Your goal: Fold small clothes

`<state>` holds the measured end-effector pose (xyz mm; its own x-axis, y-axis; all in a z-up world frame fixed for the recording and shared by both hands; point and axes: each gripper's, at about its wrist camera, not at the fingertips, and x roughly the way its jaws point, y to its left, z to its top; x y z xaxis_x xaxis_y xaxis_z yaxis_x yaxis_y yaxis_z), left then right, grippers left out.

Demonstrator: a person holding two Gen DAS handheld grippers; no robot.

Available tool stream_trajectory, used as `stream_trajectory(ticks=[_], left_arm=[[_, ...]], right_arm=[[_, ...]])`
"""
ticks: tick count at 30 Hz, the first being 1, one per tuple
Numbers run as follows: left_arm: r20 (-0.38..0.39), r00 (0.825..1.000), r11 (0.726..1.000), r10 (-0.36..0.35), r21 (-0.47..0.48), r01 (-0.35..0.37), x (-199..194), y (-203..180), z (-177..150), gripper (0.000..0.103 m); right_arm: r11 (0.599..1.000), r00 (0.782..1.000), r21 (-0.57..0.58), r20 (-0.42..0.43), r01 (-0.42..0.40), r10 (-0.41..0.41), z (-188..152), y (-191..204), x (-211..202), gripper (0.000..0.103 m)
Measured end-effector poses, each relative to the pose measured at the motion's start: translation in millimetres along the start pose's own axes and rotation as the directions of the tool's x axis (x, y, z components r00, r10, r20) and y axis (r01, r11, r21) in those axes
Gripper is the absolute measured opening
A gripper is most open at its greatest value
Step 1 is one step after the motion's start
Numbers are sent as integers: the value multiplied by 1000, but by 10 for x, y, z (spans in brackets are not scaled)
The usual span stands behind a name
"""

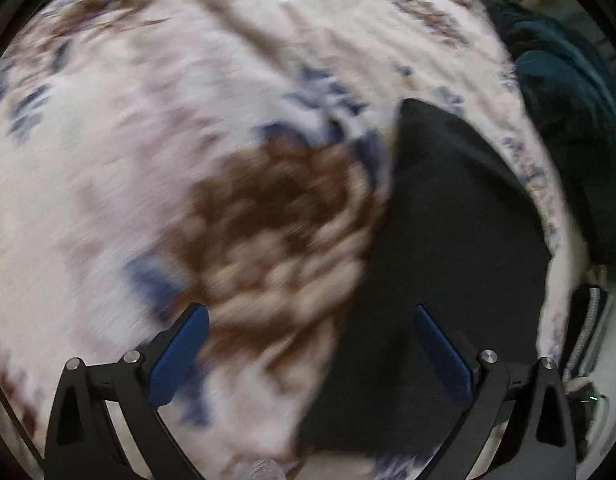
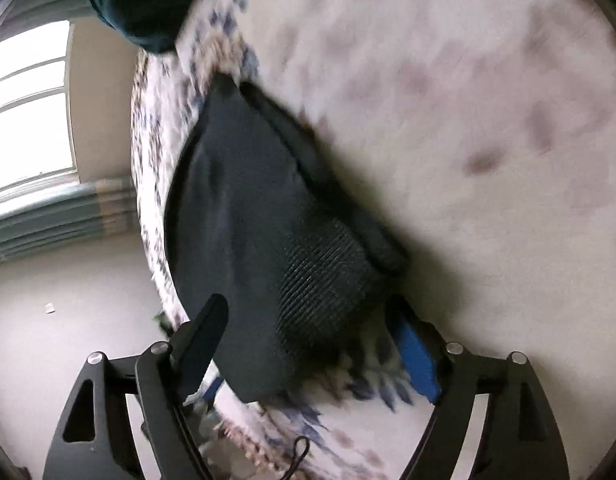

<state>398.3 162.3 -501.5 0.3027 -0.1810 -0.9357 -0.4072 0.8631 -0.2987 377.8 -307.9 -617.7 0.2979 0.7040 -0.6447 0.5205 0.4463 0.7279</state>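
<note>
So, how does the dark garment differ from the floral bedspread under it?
The garment is plain dark, while the bedspread is white with blue and brown flowers. The garment is small, near the bed's edge; the bedspread covers the whole bed. The garment shows a ribbed knit part; the bedspread's weave is too blurred to tell. Both are fabric, lying flat.

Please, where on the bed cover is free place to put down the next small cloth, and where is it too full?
Free: the wide floral bed cover to the left of the dark garment, and beyond it in the right wrist view. Crowded: the strip toward the bed edge, where a teal cloth pile and a striped item sit. Both tongs are open and hold nothing.
</note>
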Motion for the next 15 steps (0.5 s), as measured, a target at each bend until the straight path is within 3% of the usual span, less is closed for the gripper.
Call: stream_trajectory(ticks=[3,4,9,12,13,14,15], left_arm=[[-36,997,997,-70,26,71,233,-114,182,103],[-35,996,996,-86,35,88,285,-153,247,103],[-13,992,987,-124,103,124,402,-311,423,103],[1,987,976,-163,150,161,393,-401,422,102],[15,984,972,-178,159,174,374,-432,429,78],[17,976,962,-215,177,209,330,-491,418,38],[11,972,957,-233,182,227,320,-532,407,29]], right_arm=[[1000,1000,8,-18,-22,22,69,-66,258,89],[999,999,-16,4,-49,49,100,19,338,97],[987,986,-47,51,-155,157,176,273,510,98],[987,986,-53,57,-151,154,153,252,506,96],[988,987,-57,64,-143,147,154,277,515,82],[989,989,-61,64,-131,135,175,236,556,40],[991,991,-60,58,-120,123,184,246,579,31]])
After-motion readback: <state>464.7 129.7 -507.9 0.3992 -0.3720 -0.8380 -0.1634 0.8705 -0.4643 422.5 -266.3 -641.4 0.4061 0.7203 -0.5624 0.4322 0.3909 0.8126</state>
